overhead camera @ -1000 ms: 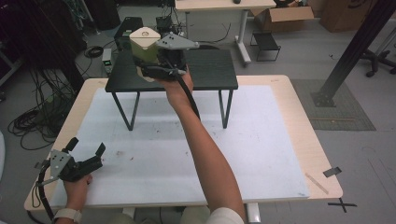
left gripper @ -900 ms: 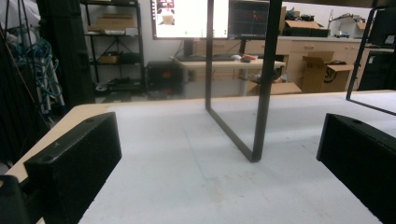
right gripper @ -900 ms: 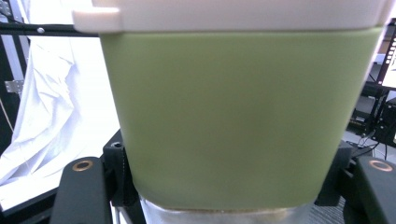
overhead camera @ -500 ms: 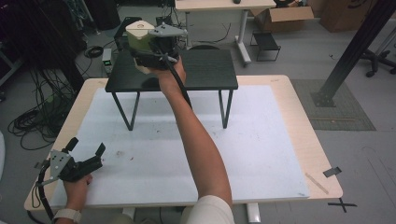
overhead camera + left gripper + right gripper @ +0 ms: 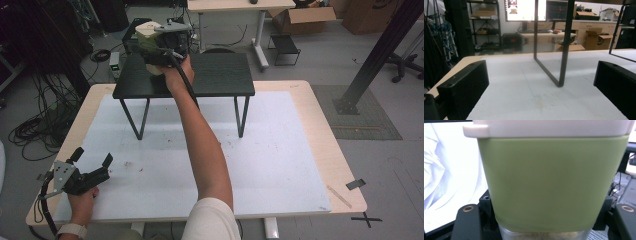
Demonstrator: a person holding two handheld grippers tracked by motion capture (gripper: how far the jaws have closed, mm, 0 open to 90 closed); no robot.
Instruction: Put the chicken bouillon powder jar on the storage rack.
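My right gripper (image 5: 156, 49) is shut on a tub (image 5: 149, 36) with a green band, a white lid and a clear base. It holds the tub upright over the back left corner of a small black table (image 5: 220, 75). In the right gripper view the tub (image 5: 554, 182) looms close between the two jaws, and pale contents show through its clear bottom. My left gripper (image 5: 93, 158) rests low at the near left of the white mat (image 5: 280, 160), open with nothing between its jaws. Beyond that gripper (image 5: 539, 97) stands a black table leg (image 5: 564, 50).
The black table stands on thin metal legs on the far half of the mat. A wooden tabletop edge (image 5: 335, 125) rims the mat. Cables (image 5: 35, 130) lie on the floor to the left, and a black post (image 5: 380, 55) and cardboard boxes (image 5: 305, 15) stand at the right and back.
The right hand has carried the tub farther back and a little left over the black table. The left gripper has not moved.
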